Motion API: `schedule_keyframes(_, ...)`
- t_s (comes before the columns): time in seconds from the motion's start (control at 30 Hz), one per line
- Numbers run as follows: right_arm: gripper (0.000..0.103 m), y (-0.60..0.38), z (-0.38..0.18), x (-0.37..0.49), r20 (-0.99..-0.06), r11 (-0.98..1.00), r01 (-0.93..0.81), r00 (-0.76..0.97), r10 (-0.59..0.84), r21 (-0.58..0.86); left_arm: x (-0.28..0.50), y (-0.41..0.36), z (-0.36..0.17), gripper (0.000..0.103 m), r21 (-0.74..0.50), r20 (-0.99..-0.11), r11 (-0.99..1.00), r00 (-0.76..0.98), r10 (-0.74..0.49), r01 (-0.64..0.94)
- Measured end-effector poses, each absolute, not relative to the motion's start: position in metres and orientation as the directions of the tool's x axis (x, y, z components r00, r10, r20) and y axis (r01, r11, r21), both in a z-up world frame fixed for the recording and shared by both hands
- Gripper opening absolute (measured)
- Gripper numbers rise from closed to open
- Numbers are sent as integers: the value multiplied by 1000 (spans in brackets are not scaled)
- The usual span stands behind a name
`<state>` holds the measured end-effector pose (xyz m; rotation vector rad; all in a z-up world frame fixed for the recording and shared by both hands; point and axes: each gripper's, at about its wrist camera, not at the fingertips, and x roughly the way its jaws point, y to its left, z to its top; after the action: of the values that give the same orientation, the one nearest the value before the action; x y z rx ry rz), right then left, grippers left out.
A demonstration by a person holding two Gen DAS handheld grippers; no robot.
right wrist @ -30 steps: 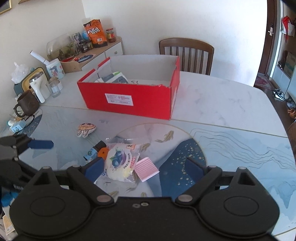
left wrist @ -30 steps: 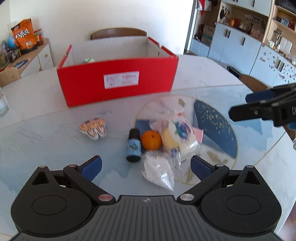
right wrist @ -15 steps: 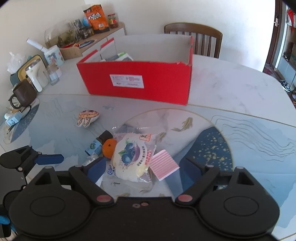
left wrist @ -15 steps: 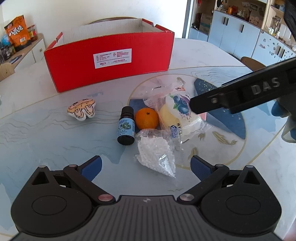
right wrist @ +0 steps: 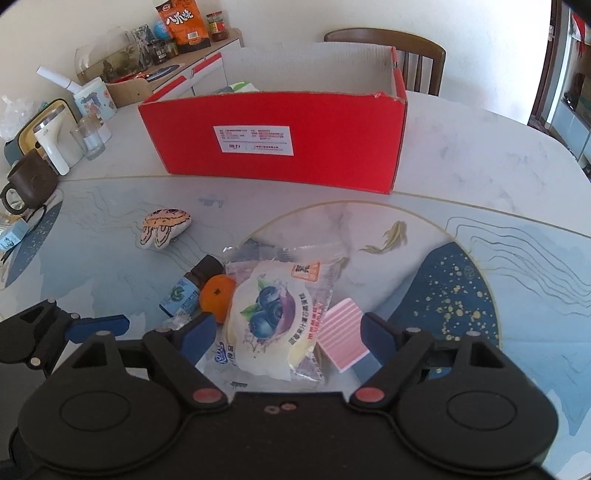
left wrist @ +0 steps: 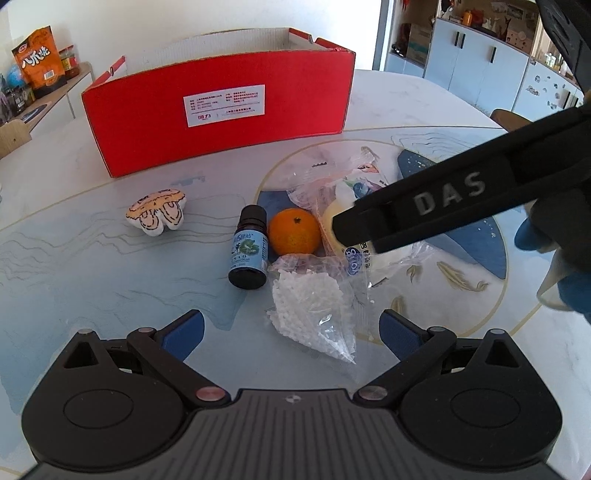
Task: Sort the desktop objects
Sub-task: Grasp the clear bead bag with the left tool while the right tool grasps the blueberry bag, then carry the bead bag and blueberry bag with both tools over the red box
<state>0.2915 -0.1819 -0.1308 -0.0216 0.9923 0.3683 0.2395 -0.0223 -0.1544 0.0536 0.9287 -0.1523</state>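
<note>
A red cardboard box (left wrist: 218,110) stands open at the back of the table, also in the right wrist view (right wrist: 280,136). In front lie a small dark bottle (left wrist: 248,253), an orange (left wrist: 294,231), a bag of white beads (left wrist: 312,302), a blueberry cake packet (right wrist: 273,317), a pink ridged pad (right wrist: 341,338) and a shell-shaped toy (left wrist: 157,216). My left gripper (left wrist: 291,334) is open, just before the bead bag. My right gripper (right wrist: 288,338) is open, its jaws on either side of the cake packet, low over it.
A mug (right wrist: 27,182), a glass (right wrist: 86,142) and a white dispenser (right wrist: 50,146) stand at the table's left edge. A sideboard with snack bags (right wrist: 181,22) is behind. A wooden chair (right wrist: 388,40) stands behind the box. Cabinets (left wrist: 480,62) are at the right.
Both grippers have moved forward and down toward the pile. The right gripper now straddles the cake packet and its arm crosses the left wrist view.
</note>
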Motion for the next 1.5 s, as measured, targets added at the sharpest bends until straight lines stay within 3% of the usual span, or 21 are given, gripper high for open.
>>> schedule_keyframes(0.27,73,-165,-139,289,-833,938,-323,481,275,124,239,-26,-160,87,-17,-809,991,581,-91,131)
schedule_keyframes(0.43,68,-161,-142,289,-837,940,-320,477,268,119,238,-29,-157,68,-20,-800,991,592,-97,134)
schedule_keyframes(0.67,59,-162,-142,291,-841,942,-314,472,264,119,239,-30,-156,54,-33,-799,990,592,-107,135)
schedule_keyframes(0.8,56,-162,-142,291,-842,942,-313,470,264,120,240,-30,-155,38,-36,-801,990,588,-111,137)
schedule_keyframes(1.0,53,-165,-140,291,-842,943,-303,465,272,137,237,-31,-152,33,-23,-803,989,586,-105,145)
schedule_keyframes(1.5,52,-185,-111,281,-811,938,-288,491,318,193,219,-25,-117,32,-93,-768,984,618,-168,152)
